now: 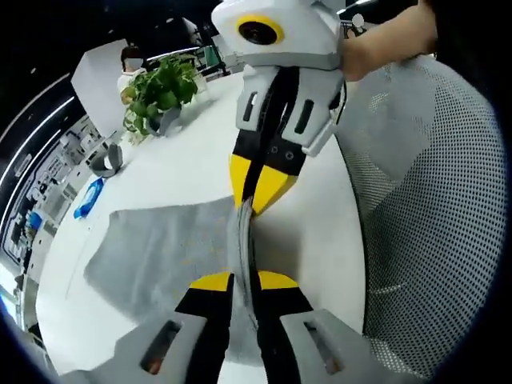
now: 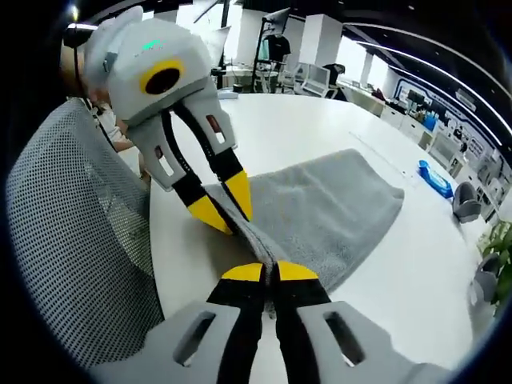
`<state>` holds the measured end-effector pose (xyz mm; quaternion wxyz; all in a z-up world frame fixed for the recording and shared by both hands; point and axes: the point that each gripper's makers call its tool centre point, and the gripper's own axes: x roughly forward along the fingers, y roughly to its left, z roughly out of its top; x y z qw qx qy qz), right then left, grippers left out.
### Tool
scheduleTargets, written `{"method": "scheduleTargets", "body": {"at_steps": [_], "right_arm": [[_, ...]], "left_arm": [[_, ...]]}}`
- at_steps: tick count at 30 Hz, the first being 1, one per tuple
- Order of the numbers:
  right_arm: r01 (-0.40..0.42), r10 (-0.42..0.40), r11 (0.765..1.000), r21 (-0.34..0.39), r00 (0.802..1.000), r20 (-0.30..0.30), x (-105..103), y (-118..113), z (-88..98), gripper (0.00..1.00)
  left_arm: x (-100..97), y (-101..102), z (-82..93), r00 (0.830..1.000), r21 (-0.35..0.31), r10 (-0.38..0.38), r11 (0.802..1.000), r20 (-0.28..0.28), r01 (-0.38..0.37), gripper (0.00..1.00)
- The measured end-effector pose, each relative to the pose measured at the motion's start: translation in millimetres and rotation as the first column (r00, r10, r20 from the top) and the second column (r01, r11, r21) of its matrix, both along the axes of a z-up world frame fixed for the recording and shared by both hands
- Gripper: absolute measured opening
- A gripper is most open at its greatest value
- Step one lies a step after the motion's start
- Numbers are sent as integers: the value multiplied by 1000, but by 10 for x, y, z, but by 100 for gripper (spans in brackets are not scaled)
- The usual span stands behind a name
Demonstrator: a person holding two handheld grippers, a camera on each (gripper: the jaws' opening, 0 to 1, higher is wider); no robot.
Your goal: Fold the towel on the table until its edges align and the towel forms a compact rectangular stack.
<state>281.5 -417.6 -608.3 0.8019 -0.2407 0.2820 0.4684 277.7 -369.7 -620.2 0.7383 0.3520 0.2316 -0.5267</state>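
Both the left gripper [image 1: 244, 280] and right gripper [image 2: 270, 272] pinch closed on one raised edge of the soft grey terry towel [image 2: 328, 208], spread mid-frame on the round white table [image 2: 320, 120]. The left gripper view adds a leafy potted plant [image 1: 160, 92], upper left; a grey mesh chair [image 2: 72, 240] stands beside the table.

The left gripper [image 1: 244, 282] and right gripper [image 2: 269, 272] face each other, tips near together, jaws of each closed on the same edge of the towel [image 2: 320, 212], seemingly lifted slightly.

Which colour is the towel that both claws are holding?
Grey, plain; the towel shows best in the right gripper view.
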Motion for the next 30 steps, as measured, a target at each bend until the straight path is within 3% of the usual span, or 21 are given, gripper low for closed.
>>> {"method": "scheduleTargets", "body": {"at_steps": [10,12,20,26,30], "right_arm": [[19,-19,1000,9,1000,-2,21,-49,15,1],[22,-22,1000,12,1000,-3,25,-49,17,1],[26,-26,1000,10,1000,-1,44,-67,16,1],[36,-36,999,39,999,-14,92,-8,58,1],[48,-47,997,68,999,-16,161,55,152,1]], "left_arm": [[-29,322,-40,999,9,39,999,0,-39,7],[-26,329,-22,998,-23,57,998,-21,-57,6],[26,313,15,999,-25,50,998,-7,-50,4],[-37,378,-76,1000,13,7,1000,-17,-7,16],[-92,425,-24,999,-12,11,1000,-44,-12,19]]}}
